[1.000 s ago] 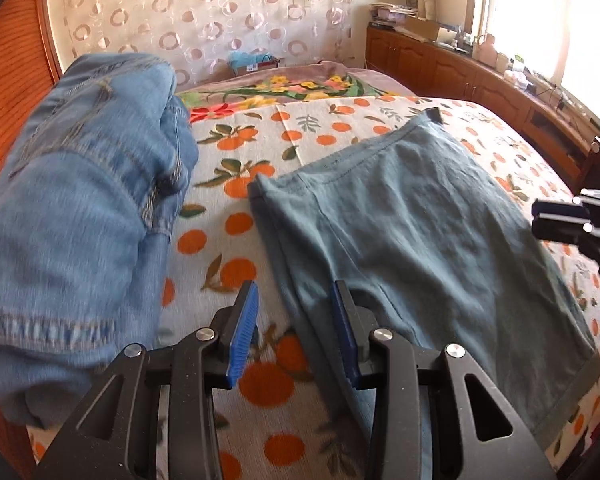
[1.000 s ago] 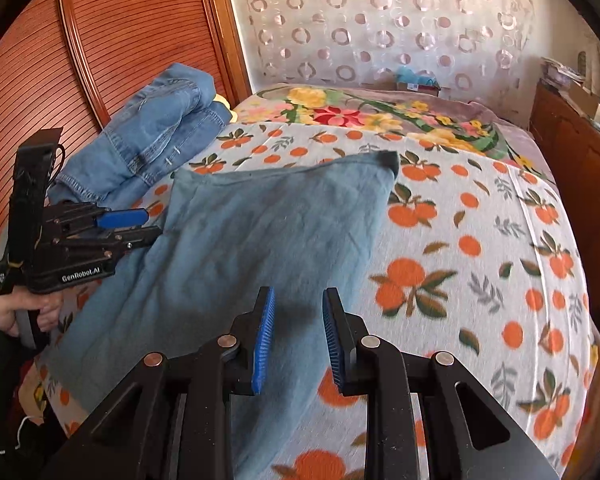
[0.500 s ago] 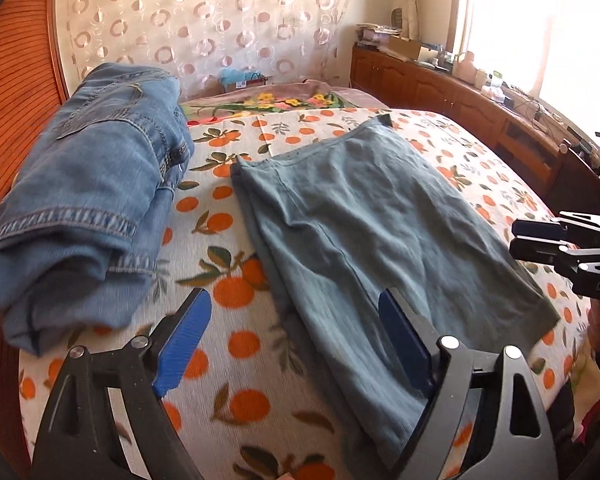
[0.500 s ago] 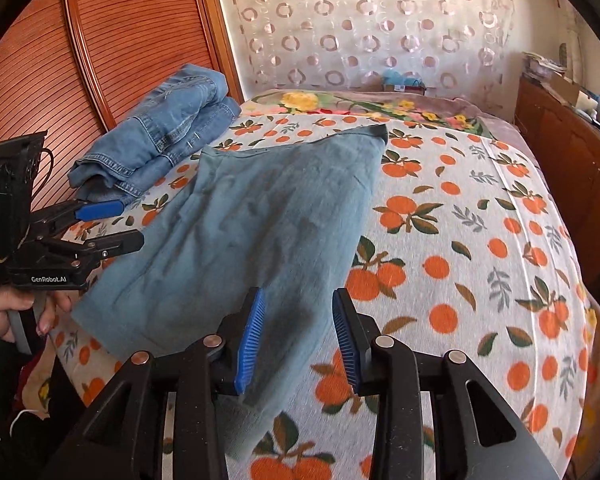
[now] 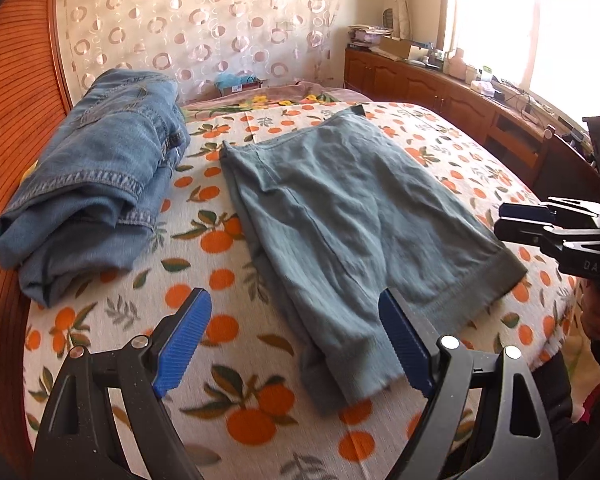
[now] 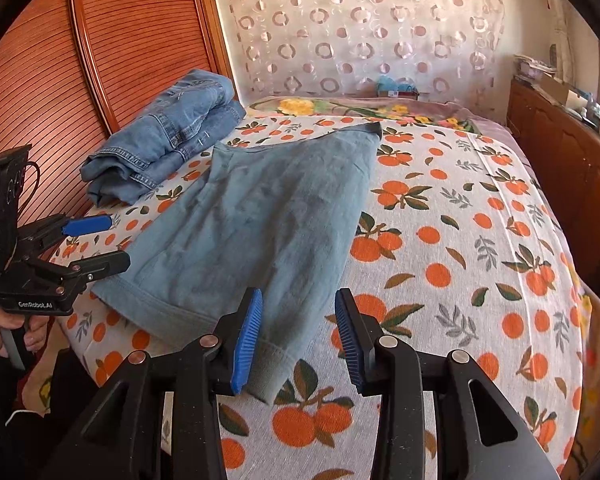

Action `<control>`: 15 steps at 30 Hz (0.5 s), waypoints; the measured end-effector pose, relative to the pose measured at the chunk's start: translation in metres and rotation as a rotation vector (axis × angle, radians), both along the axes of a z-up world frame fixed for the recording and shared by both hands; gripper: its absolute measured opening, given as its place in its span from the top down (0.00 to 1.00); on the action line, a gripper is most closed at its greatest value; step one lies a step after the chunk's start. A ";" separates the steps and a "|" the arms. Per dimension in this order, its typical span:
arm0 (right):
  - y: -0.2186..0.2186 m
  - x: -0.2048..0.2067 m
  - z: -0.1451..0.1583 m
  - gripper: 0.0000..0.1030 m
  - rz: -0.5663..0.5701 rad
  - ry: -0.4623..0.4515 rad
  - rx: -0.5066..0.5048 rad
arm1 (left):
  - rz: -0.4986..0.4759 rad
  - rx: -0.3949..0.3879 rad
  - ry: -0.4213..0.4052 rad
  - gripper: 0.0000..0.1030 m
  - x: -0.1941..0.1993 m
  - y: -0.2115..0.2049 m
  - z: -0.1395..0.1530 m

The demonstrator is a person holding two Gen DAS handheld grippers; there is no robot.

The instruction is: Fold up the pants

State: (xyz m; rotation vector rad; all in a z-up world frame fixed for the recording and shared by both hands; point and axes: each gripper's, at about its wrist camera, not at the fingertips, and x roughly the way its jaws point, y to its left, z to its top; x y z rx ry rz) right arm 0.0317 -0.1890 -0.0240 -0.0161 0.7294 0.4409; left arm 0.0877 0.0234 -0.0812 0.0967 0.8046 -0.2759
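**A:** So where are we at with the pants [image 5: 340, 216]? From the left camera, we've got the grey-green pair lying flat on the orange-print blanket [image 5: 236, 412], already doubled over into a compact slab. The ribbed hem end points toward us, near the bed's edge.

**B:** Yeah, we'd call that at least one fold done, judging by the layers showing at the near corner. It isn't a tidy small packet like the jeans [image 5: 92, 184] stacked by the headboard [image 6: 60, 80], though. Those sit just beside our pair without touching it, as far as we can tell.

**A:** Grippers? Our left gripper [image 5: 296, 344] is spread wide, blue pads well apart, hovering over the near hem corner and holding nothing.

**B:** Same story on the right. Our right gripper [image 6: 298, 336] is parted, a narrower gap than the left's, with the other hem corner lying under its left pad. Nothing pinched there either, from what we can see.

**A:** So both are empty and lined up at the hem end. Our guess is we're set for another fold, taking the hem up toward the far edge.

**B:** Agreed, that's what's left: grab both corners, carry them over, flatten. There are a few wrinkles across the middle worth smoothing too. We can't tell how many layers are under there.
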 end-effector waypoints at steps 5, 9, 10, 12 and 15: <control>0.002 -0.009 -0.003 0.62 0.000 0.006 -0.011 | 0.011 -0.011 0.011 0.16 -0.012 0.004 -0.004; 0.003 -0.013 -0.007 0.62 0.004 0.014 -0.014 | 0.013 -0.019 0.031 0.16 -0.019 0.006 -0.011; 0.004 -0.013 -0.008 0.62 0.005 0.017 -0.012 | 0.011 -0.021 0.033 0.16 -0.020 0.006 -0.012; 0.003 -0.013 -0.010 0.62 0.005 0.021 -0.011 | 0.003 -0.030 0.039 0.19 -0.023 0.005 -0.015; 0.004 -0.012 -0.014 0.62 0.002 0.031 -0.011 | -0.007 -0.047 0.058 0.29 -0.023 0.007 -0.020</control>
